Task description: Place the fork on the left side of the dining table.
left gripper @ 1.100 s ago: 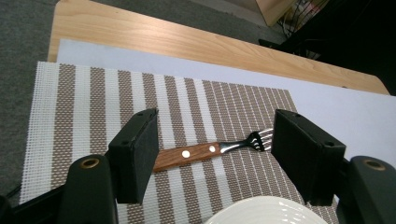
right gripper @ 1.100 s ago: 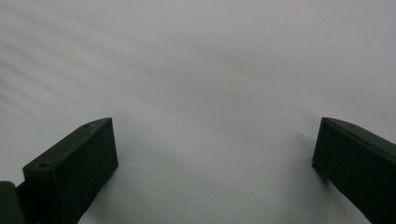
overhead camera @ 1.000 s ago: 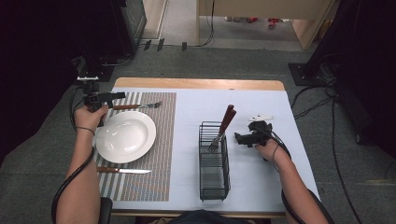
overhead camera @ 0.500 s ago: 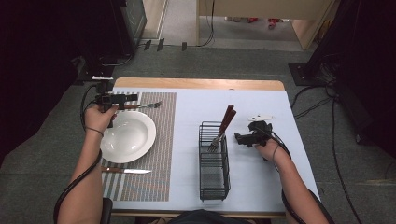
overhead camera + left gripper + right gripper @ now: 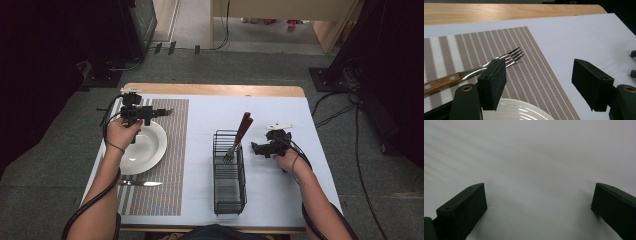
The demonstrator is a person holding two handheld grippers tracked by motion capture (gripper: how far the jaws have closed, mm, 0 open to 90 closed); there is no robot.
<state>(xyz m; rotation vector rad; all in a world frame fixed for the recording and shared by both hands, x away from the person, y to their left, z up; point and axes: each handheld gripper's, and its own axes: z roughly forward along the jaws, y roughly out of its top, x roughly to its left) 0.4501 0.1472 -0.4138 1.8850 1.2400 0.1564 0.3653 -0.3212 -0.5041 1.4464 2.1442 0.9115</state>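
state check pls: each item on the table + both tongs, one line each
Left tongs: open, empty, above the plate's far rim.
Right tongs: open, empty, over bare tablecloth.
Fork: flat on the placemat, beyond the plate.
Plate: empty, on the placemat.
Knife: flat on the placemat, near side of plate.
Basket: upright, holding cutlery.
Basket fork: tines down, leaning.

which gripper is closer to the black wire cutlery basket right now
Right. The right gripper sits on the white table cover just beside the black wire cutlery basket, jaws open. The left gripper is far across, above the white round plate on the striped placemat.
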